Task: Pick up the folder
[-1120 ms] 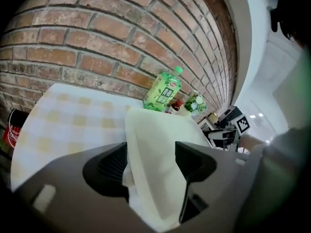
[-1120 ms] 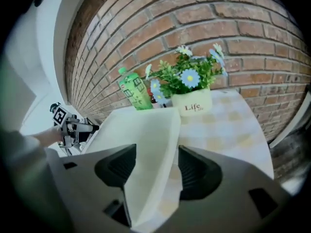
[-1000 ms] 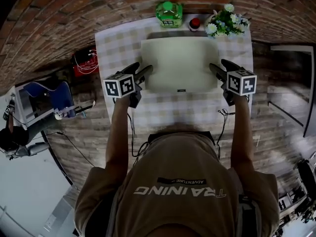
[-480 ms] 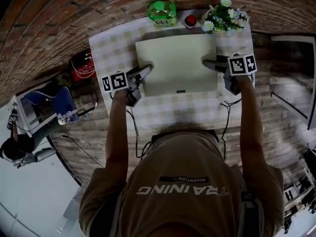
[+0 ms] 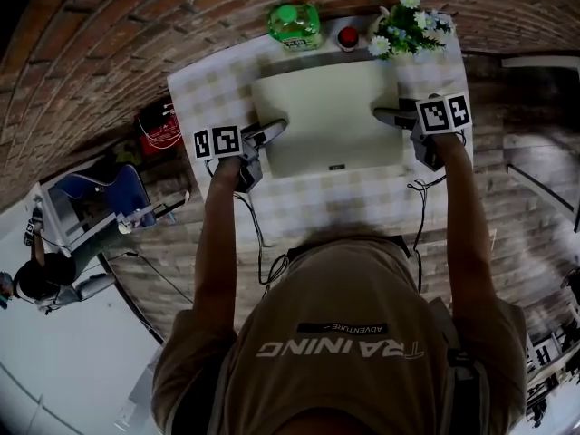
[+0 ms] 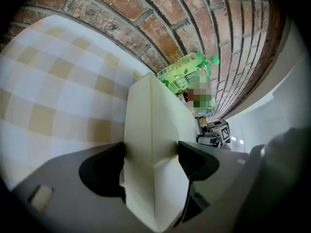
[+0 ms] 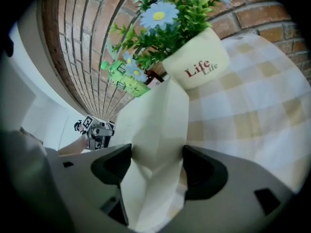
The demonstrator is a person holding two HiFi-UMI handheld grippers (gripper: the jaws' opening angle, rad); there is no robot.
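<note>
On the checked table (image 5: pixel 210 87), the folder (image 5: pixel 331 120) lies flat, its side edges between the spread, just-widened jaws of the left gripper (image 5: pixel 275 131) and right gripper (image 5: pixel 382 115), so squeezing both edges evenly, then lifting, looks next.

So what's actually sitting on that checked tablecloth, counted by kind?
Cream folder: 1
Green bottle: 1
Small red-topped item: 1
Pot of flowers: 1
Total: 4
</note>
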